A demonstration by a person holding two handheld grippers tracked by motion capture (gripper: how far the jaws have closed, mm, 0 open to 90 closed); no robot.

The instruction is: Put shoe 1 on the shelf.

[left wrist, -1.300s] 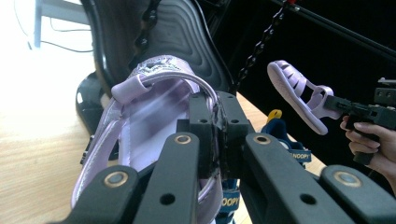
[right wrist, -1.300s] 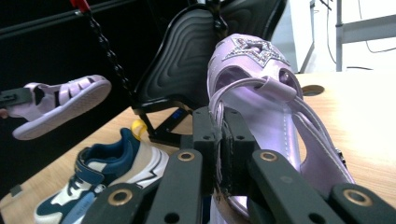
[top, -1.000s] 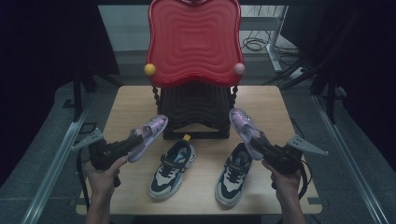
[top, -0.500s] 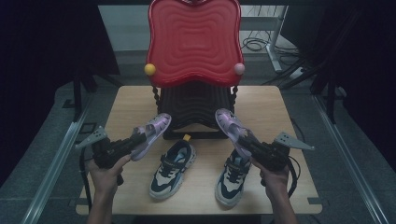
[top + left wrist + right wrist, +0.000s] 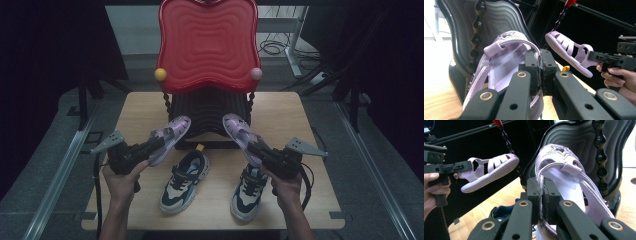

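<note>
I hold a pair of lilac sandals in the air in front of the black base of a red chair-shaped rack (image 5: 207, 45). My left gripper (image 5: 152, 145) is shut on the heel of the left sandal (image 5: 170, 136), whose strap fills the left gripper view (image 5: 506, 47). My right gripper (image 5: 257, 150) is shut on the heel of the right sandal (image 5: 240, 132), seen close up in the right gripper view (image 5: 564, 170). Each gripper view also shows the other hand's sandal (image 5: 567, 51) (image 5: 490, 171) farther off, toe raised.
Two navy and cream sneakers (image 5: 185, 181) (image 5: 248, 189) lie on the wooden table (image 5: 290, 115) below the sandals. The rack's black ribbed base (image 5: 207, 112) stands at the table's middle. Metal rails (image 5: 70, 150) run along both sides, and cables lie on the floor behind.
Both hands have drawn inward toward the table's middle with their sandals, the right one more clearly. The sandal toes now point at the rack's base.
</note>
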